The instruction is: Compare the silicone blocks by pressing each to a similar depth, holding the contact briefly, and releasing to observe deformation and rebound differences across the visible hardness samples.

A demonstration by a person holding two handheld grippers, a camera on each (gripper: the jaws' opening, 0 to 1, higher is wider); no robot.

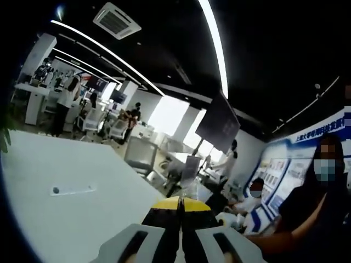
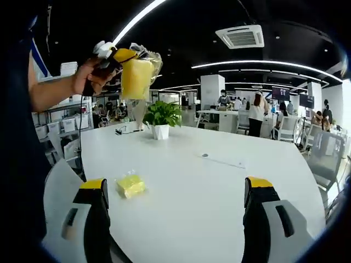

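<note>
A hand holds my left gripper (image 2: 118,55) up at the upper left of the right gripper view. It is shut on the top edge of a clear bag with a yellow silicone block (image 2: 137,78) hanging in it, high above the table. In the left gripper view its yellow-tipped jaws (image 1: 179,204) are pressed together and aim out over the room. A second yellow block (image 2: 130,185) in clear wrap lies on the white table (image 2: 192,219), just right of my right gripper's left jaw. My right gripper (image 2: 175,183) stands wide open above the table with nothing between its jaws.
A potted plant (image 2: 160,118) in a white pot and some cables (image 2: 123,130) sit at the table's far side. A thin white strip (image 2: 222,160) lies mid-table. A person in dark clothes (image 1: 323,208) stands close on the right of the left gripper view. Office desks and people are behind.
</note>
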